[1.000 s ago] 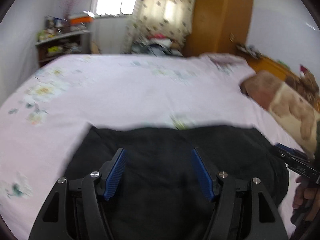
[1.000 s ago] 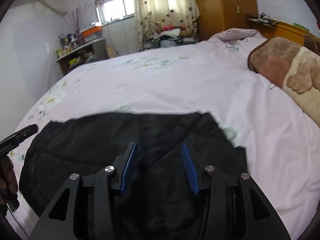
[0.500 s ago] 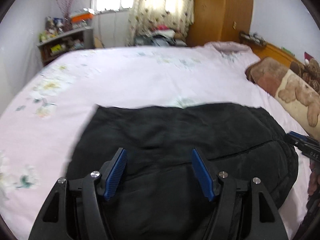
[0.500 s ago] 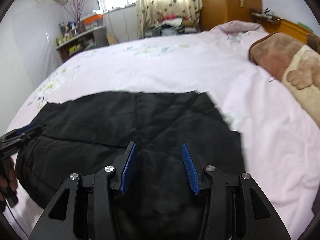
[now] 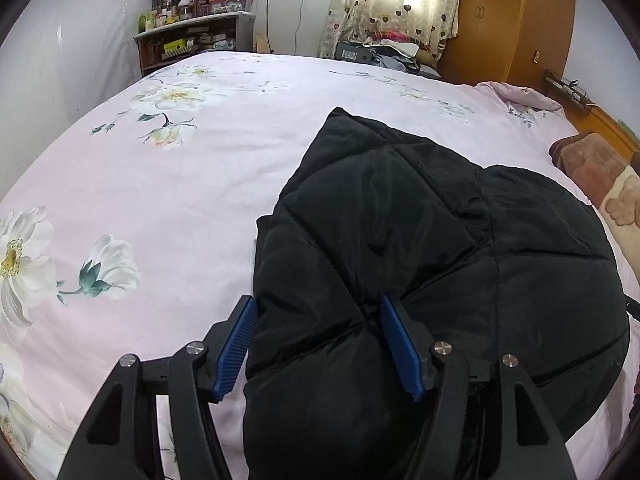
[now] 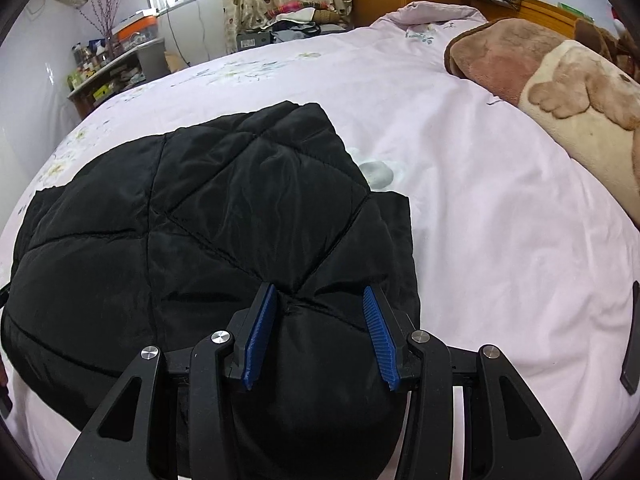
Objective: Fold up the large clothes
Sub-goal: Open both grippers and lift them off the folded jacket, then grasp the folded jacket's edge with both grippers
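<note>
A black quilted jacket (image 5: 432,248) lies bunched on the pink floral bedspread (image 5: 168,184), its long axis running from the bottom of the frame toward the upper centre. My left gripper (image 5: 320,344) and right gripper (image 6: 320,336) both gape wide, padding bulging between their blue pads; its near edge is hidden beneath them

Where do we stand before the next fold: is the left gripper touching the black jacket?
Touching. In the left wrist view the black jacket bulges up between the left gripper's open fingers, and its padding presses against the right blue pad.
</note>
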Action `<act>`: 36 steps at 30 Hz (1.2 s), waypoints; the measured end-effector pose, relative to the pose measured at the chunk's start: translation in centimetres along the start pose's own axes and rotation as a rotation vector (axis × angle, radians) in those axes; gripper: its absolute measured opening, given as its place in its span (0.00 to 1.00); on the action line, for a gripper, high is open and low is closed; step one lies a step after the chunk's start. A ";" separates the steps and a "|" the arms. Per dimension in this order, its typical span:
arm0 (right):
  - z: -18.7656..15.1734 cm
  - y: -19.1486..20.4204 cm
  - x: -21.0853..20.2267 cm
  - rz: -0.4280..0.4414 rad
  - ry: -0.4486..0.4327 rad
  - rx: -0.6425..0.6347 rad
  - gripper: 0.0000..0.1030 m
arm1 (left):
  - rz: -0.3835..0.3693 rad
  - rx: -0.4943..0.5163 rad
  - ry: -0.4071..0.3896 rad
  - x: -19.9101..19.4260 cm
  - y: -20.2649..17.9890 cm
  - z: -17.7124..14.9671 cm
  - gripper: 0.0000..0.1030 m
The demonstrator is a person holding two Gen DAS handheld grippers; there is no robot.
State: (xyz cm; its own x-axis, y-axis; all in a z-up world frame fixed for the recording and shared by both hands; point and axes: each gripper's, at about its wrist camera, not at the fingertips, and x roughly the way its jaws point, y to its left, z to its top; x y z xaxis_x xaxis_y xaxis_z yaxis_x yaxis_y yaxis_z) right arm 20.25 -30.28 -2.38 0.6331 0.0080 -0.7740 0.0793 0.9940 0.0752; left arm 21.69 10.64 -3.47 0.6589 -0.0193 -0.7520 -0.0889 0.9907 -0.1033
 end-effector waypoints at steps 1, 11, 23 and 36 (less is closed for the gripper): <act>0.1 -0.1 -0.2 -0.002 0.001 0.000 0.45 | 0.000 -0.001 0.002 -0.2 -0.1 0.0 0.64; -0.9 1.2 -6.3 0.033 -0.078 -0.027 0.45 | -0.002 0.018 -0.059 -6.7 -0.2 -1.1 0.64; -6.1 3.7 -11.0 0.115 -0.043 -0.034 0.45 | -0.039 0.044 -0.037 -13.4 -2.8 -5.5 0.64; -8.0 4.9 -13.4 0.146 -0.042 -0.062 0.52 | -0.071 0.081 -0.038 -15.9 -4.9 -6.7 0.64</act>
State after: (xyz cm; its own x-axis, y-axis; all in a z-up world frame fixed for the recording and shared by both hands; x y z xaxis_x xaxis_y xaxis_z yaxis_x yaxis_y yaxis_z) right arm 6.03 -24.60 3.33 0.6658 0.1501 -0.7309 -0.0632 0.9874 0.1452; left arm 6.62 5.20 4.66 0.6896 -0.0866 -0.7190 0.0191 0.9947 -0.1014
